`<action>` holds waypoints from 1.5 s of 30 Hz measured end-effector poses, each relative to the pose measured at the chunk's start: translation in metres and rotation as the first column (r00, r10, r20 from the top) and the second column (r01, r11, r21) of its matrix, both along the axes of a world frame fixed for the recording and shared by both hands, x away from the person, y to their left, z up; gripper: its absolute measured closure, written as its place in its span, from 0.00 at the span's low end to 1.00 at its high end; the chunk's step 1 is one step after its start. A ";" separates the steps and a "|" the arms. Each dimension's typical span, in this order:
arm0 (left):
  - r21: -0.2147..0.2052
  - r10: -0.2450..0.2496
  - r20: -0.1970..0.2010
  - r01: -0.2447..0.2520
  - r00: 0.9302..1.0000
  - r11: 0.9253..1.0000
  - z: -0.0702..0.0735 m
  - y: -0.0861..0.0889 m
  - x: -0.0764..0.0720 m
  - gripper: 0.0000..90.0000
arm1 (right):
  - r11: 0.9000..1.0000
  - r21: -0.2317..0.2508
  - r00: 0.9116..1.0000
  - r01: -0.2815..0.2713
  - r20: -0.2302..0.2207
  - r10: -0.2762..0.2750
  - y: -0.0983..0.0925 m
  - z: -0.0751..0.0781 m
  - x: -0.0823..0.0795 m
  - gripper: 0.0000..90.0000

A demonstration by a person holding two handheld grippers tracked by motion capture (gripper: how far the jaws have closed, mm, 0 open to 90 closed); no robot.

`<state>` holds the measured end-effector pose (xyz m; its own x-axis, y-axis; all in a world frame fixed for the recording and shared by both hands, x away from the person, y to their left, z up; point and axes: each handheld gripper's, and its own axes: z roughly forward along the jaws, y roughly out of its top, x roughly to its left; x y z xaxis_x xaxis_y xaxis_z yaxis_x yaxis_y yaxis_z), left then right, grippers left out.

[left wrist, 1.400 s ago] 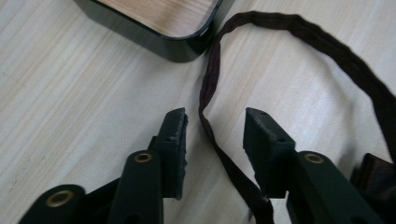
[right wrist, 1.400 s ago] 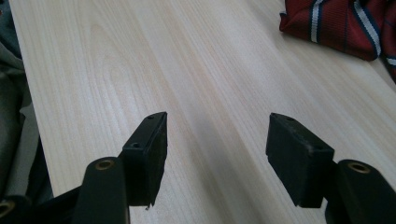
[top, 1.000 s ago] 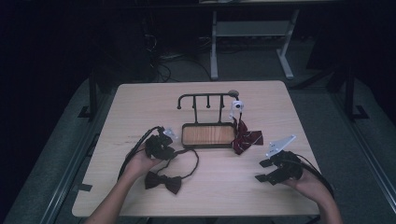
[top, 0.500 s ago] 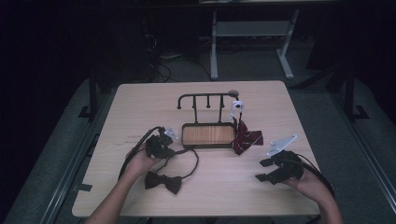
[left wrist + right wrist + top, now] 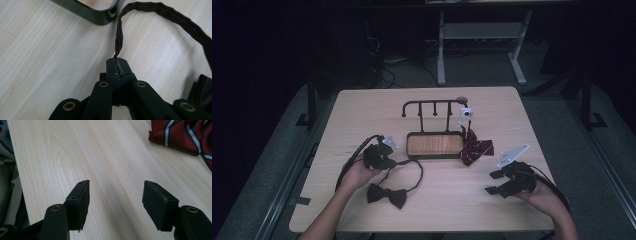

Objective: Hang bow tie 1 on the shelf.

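while left tool [image 5: 117, 71] pinches strap [image 5: 160, 12], right tool [image 5: 116, 205] gapes

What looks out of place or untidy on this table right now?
The striped red tie lies crumpled in a heap beside the hanger stand instead of hanging on its hooks. The dark bow tie lies on the table, its strap pinched in the left claw. Nothing looks damaged or spilled.

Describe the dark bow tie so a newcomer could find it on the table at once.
Start at the black hook rack with its wooden base in the middle of the table. Look toward the near left: the dark bow tie lies flat there, its strap pinched in the left gripper. Unlike the red striped tie right of the rack, it is plain and dark.
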<state>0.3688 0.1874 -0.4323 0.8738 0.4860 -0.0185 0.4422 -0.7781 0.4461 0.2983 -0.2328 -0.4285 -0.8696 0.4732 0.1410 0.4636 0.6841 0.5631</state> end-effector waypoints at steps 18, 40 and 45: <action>-0.023 -0.050 -0.012 0.050 0.999 0.998 0.023 0.003 -0.008 0.99 | 1.000 0.002 1.000 0.017 0.008 -0.017 -0.007 -0.001 0.002 0.42; -0.027 -0.110 -0.026 0.110 0.994 0.994 0.050 0.009 -0.017 1.00 | 1.000 0.013 1.000 0.025 0.004 -0.026 -0.010 0.000 0.006 0.42; -0.043 -0.125 -0.038 0.124 0.991 0.991 0.056 0.010 -0.018 1.00 | 1.000 0.012 1.000 0.028 0.000 -0.028 -0.011 -0.001 0.007 0.41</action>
<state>0.3511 0.1976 -0.3766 0.9256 0.3714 -0.0726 0.3612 -0.8098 0.4623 0.3051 -0.2440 -0.4295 -0.8563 0.4952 0.1469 0.4821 0.6641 0.5715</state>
